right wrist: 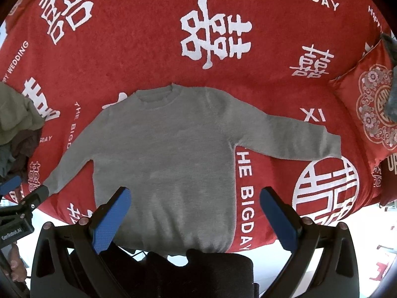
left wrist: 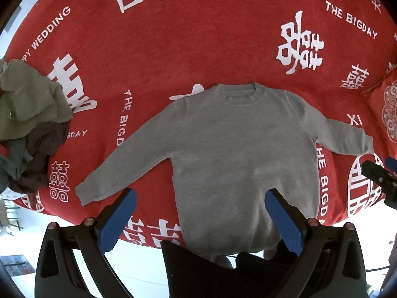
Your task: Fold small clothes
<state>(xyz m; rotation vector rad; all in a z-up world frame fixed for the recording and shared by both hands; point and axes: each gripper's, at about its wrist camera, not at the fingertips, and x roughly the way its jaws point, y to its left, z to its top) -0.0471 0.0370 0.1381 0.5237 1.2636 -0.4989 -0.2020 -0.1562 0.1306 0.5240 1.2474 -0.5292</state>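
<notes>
Both my tools are wide open and hold nothing: the left gripper (left wrist: 200, 214) and the right gripper (right wrist: 195, 211) hang above the bottom of the grey sweater (left wrist: 238, 154). It lies flat on the red blanket (left wrist: 173, 49), neck away from me, both sleeves spread out. I think a sleeve comes first. I would pinch the cuff low, lift it a little, and lay it across the chest without dragging. A pile of clothes (left wrist: 27, 124) waits on the left.

Bare red blanket (left wrist: 198, 49) lies open beyond the grey sweater (left wrist: 238, 149); a clothes pile (left wrist: 27, 124) crowds the left edge.
</notes>
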